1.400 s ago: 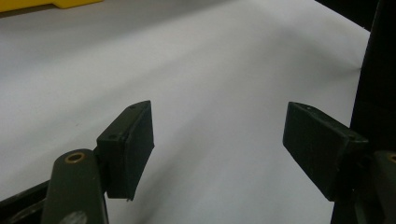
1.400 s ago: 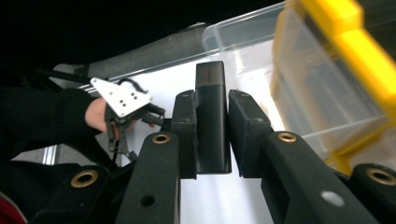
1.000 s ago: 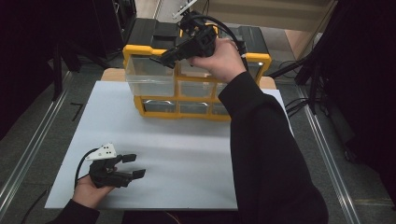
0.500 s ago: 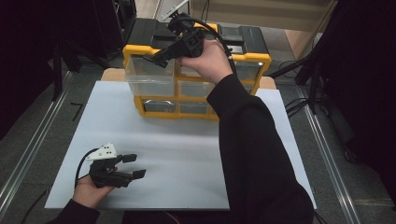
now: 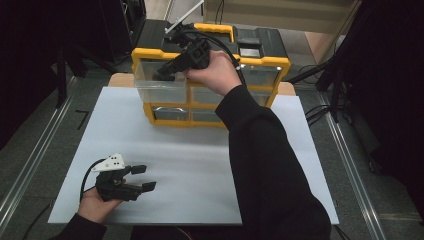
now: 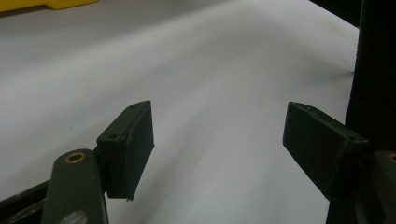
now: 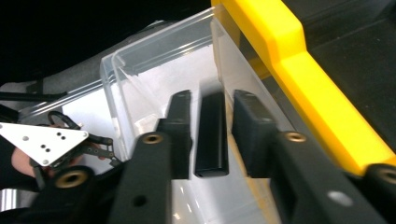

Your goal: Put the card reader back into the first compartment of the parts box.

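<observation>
A yellow organiser (image 5: 262,62) with clear drawers stands at the back of the white mat (image 5: 200,160). Its top-left drawer (image 5: 152,85) is pulled out. My right gripper (image 5: 162,75) hovers over that drawer, pointing left and down. In the right gripper view its jaws (image 7: 210,100) lie close on both sides of a slim black block (image 7: 211,140), over the clear drawer (image 7: 140,79). Near the mat's front left, my left gripper (image 5: 145,177) rests low and open. Nothing lies between its pads (image 6: 130,140), and white mat (image 6: 196,56) shows in the gap.
The organiser's black lid and yellow handle (image 5: 215,30) sit behind the drawers, with more clear drawers (image 5: 200,115) in the lower rows. Metal rails (image 5: 30,165) run along both sides of the table. The person's right sleeve (image 5: 260,150) crosses the mat's middle.
My right gripper has moved left and a little down, from above the organiser's top to over the pulled-out drawer. The left gripper has stayed put.
</observation>
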### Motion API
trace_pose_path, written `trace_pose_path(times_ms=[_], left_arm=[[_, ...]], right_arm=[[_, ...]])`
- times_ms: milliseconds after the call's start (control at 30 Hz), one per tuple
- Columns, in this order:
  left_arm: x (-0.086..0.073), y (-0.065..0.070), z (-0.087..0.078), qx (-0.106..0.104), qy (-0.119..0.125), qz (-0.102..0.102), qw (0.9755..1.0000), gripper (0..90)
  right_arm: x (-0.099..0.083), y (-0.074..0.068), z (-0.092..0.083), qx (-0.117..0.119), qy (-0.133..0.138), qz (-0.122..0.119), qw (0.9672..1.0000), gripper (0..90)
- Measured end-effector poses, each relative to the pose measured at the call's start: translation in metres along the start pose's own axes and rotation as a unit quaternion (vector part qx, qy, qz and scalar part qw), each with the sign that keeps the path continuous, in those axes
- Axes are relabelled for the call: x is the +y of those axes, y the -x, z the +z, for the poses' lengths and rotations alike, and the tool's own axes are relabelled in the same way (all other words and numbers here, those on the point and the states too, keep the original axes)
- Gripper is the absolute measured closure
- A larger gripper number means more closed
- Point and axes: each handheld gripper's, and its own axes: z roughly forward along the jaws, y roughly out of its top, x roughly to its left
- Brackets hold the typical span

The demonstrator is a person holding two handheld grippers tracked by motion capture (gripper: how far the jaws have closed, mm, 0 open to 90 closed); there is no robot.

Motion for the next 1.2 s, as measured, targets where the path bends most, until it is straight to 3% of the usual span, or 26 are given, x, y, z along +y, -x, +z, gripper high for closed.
trace_pose_path(times_ms=[300, 633, 800, 967, 1200], left_arm=[[0.0, 0.0, 0.001, -0.002, -0.001, 0.0, 1.0, 26.2], [0.0, 0.0, 0.002, 0.0, -0.004, -0.002, 1.0, 26.2], [0.0, 0.0, 0.002, 0.0, -0.005, -0.002, 1.0, 26.2], [0.0, 0.0, 0.003, 0.0, -0.006, -0.002, 1.0, 26.2], [0.0, 0.0, 0.003, 0.001, -0.006, -0.002, 1.0, 26.2]], right_arm=[[-0.01, -0.002, -0.03, -0.003, 0.039, 0.012, 0.9992, 50.8], [-0.039, -0.006, -0.063, 0.004, 0.053, 0.028, 0.9982, 44.9], [-0.056, -0.01, -0.069, 0.003, 0.059, 0.019, 0.9981, 40.6], [-0.072, -0.011, -0.074, 0.007, 0.059, 0.032, 0.9977, 37.3], [-0.093, -0.017, -0.066, 0.015, 0.056, 0.032, 0.9978, 28.8]])
